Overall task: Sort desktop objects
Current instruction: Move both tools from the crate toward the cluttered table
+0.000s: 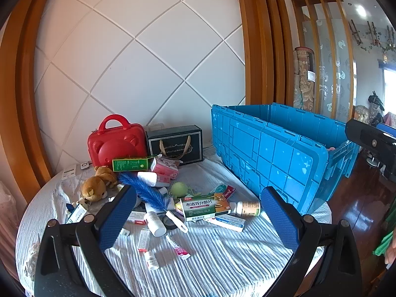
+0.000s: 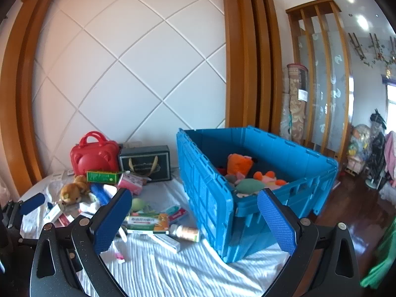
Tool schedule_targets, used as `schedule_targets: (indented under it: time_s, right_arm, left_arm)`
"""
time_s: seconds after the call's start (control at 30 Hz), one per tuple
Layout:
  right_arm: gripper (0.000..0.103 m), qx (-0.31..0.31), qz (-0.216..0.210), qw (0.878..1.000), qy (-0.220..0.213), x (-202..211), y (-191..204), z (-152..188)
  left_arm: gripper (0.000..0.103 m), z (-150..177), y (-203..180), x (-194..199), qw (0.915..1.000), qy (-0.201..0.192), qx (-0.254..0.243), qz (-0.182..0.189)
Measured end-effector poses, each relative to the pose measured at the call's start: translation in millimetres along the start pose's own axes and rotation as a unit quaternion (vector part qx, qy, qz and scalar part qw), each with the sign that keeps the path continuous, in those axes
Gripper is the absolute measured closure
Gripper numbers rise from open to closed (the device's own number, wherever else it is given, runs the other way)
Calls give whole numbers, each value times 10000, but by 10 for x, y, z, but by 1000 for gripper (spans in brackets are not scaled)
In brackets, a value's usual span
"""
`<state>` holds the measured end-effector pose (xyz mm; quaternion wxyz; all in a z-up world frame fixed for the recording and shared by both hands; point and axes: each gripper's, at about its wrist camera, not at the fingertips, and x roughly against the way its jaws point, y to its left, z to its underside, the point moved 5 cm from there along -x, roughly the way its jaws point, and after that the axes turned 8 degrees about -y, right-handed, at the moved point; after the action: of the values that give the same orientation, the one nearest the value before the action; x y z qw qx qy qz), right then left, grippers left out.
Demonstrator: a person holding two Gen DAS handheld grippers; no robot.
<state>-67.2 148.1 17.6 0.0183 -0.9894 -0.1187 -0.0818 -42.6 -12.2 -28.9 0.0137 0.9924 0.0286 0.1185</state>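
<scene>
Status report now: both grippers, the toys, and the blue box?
Left gripper open, empty. Right gripper open, empty. Brown plush bear lies in table clutter; blue crate holds soft toys. Nothing blocks the crate.

Crate (image 2: 210,198) right of clutter pile (image 1: 158,198), toys (image 2: 247,180) inside.

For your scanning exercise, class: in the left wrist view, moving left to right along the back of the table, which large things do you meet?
Red case → black gift box → blue crate.
</scene>
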Motion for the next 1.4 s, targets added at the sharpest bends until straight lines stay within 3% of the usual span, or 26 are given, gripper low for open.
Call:
schedule_targets:
  time_s: [0.47,0.67,0.77,0.9,1.07,1.27,1.4]
  right_arm:
    - [0,112,-471,9988,18,-120,124,-3]
    - [0,181,-952,9952,148,-185,217,175]
    - [0,224,-1247,9915,279,-226,260,354]
    - [0,245,-1621,9853,472,-296,305,559]
    - [0,774,-2076,9733,594,-369,517,862]
    - [0,935,-2596,9549,1102,-553,793,1190]
    - [0,1067,-2713,9473,1328,-774,1088,1305]
  left_arm:
    - [1,100,-33,-95,9998,131,-23,-133]
    - [1,405,101,-116,9986,435,-28,-285]
    - [1,642,221,-122,9965,777,-131,-289]
    - [1,873,426,-95,9932,977,-105,-622]
    - [1,1165,695,-53,9875,1097,262,-1104]
    - [1,1456,893,-187,9796,1431,494,-1326]
    - [1,1547,1080,-429,9779,1545,556,-1298]
